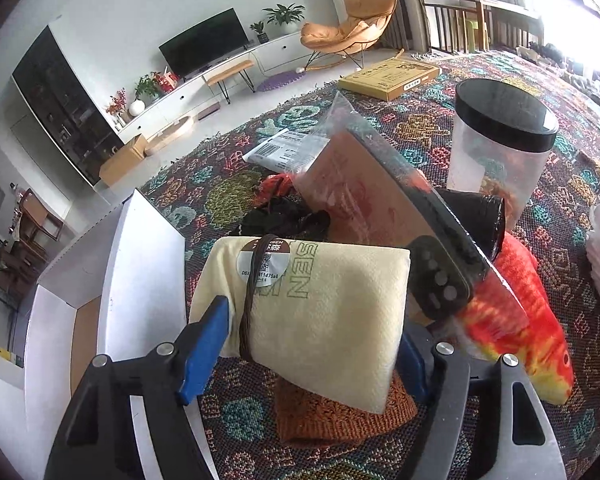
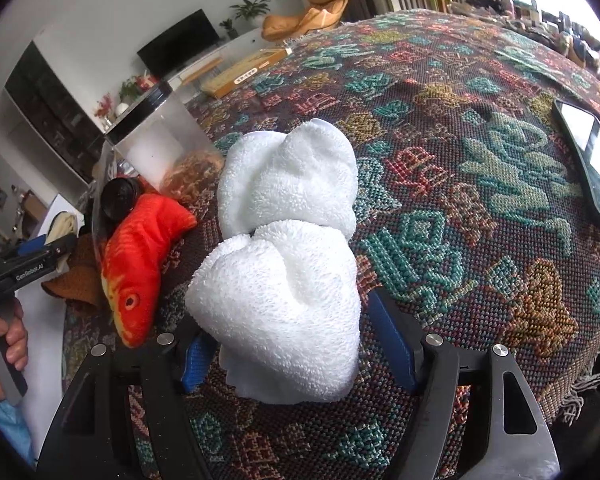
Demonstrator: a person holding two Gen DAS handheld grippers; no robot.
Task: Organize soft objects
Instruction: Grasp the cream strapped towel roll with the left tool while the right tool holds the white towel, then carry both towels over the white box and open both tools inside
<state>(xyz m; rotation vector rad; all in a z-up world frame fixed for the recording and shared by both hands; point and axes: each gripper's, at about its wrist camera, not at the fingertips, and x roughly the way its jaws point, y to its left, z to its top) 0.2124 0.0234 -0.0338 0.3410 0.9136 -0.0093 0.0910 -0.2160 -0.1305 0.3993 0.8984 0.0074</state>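
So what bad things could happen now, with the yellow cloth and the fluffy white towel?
The left gripper holds the yellow cloth with a cleaver right behind it, so a careless swing might bump the blade. The right gripper pinches only the near end of the white towel, so it could unroll or slip. The plastic jar nearby might tip over if nudged.
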